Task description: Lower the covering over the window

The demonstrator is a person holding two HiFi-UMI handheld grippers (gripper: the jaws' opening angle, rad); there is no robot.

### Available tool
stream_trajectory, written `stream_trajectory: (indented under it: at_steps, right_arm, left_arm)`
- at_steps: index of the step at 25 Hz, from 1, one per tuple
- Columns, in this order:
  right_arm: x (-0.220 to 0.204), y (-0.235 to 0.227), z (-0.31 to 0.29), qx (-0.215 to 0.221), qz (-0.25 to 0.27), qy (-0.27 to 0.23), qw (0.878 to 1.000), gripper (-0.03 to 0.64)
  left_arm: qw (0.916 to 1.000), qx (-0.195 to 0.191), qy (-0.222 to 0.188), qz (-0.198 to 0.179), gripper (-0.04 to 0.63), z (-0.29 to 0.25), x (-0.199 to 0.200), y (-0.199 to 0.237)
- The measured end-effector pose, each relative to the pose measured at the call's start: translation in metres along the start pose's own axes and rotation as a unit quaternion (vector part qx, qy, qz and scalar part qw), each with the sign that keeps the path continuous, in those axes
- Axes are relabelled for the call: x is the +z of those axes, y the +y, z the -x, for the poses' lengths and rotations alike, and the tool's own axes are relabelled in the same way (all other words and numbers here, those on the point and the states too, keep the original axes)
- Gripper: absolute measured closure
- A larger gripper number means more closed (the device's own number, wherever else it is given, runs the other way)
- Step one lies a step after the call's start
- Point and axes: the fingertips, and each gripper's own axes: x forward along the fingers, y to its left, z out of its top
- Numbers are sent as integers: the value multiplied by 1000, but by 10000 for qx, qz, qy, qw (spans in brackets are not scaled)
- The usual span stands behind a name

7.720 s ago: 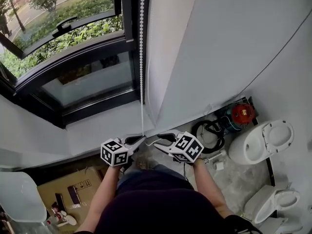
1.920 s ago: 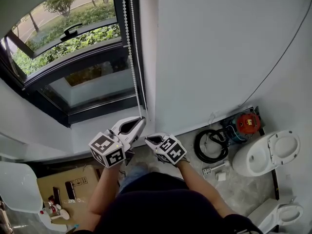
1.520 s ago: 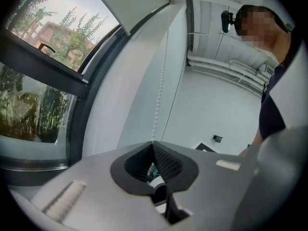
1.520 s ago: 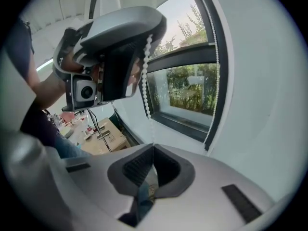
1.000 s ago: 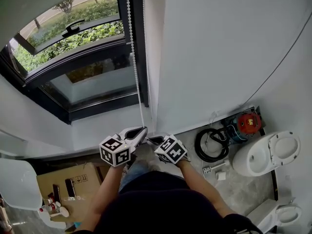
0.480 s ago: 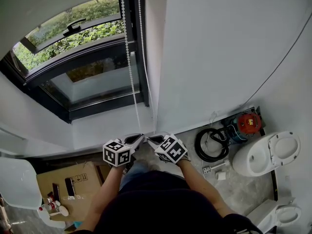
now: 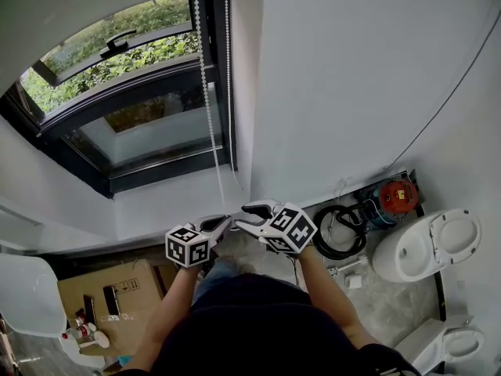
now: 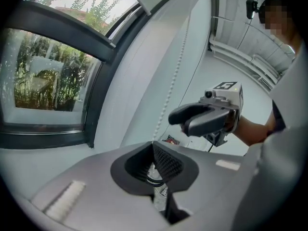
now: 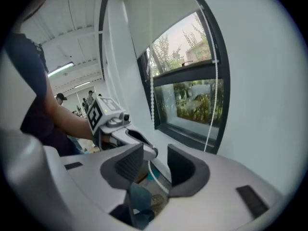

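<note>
Head view: beaded chain (image 7: 205,92) hangs beside the window (image 7: 149,128) frame down to both grippers. Left gripper (image 7: 225,221) is clamped on it. Right gripper (image 7: 246,216) jaws have just been opening, chain loose between them. Chain looks light, limp and slick, so pinch across the beads. Blind (image 7: 86,2) covers only the window's top.

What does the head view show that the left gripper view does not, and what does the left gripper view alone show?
Only the head view: the toilet, the cardboard box and the red machine on the floor. Only the left gripper view: the grip itself, the left tongs shut on the bead chain. Both: the window, the chain, and the right tongs, whose jaws have just opened with the chain between them.
</note>
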Motion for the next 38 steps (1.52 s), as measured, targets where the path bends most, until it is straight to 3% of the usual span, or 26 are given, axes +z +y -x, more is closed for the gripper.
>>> stream_trajectory:
  at_steps: [8, 16, 20, 26, 31, 38]
  right_arm:
    - [94, 1, 41, -303, 307, -1315, 9904, 495]
    - [147, 2, 47, -325, 641, -1792, 9812, 506]
    - [153, 9, 43, -395, 827, -1792, 9795, 595]
    - [152, 9, 44, -198, 311, -2141, 9761, 604]
    - [128, 4, 25, -354, 492, -1689, 9838, 604]
    - [127, 2, 20, -364, 412, -1700, 9839, 604]
  left_arm:
    - [9999, -96, 32, -42, 583, -6, -2, -8]
    - [10000, -89, 18, -14, 583, -6, -2, -9]
    - [10000, -72, 4, -19, 583, -5, -2, -7]
    - [9999, 1, -2, -150, 583, -3, -2, -5]
    - [9980, -14, 558, -281, 583, -7, -32, -4]
    - [9982, 46, 555, -238, 583, 1, -35, 2]
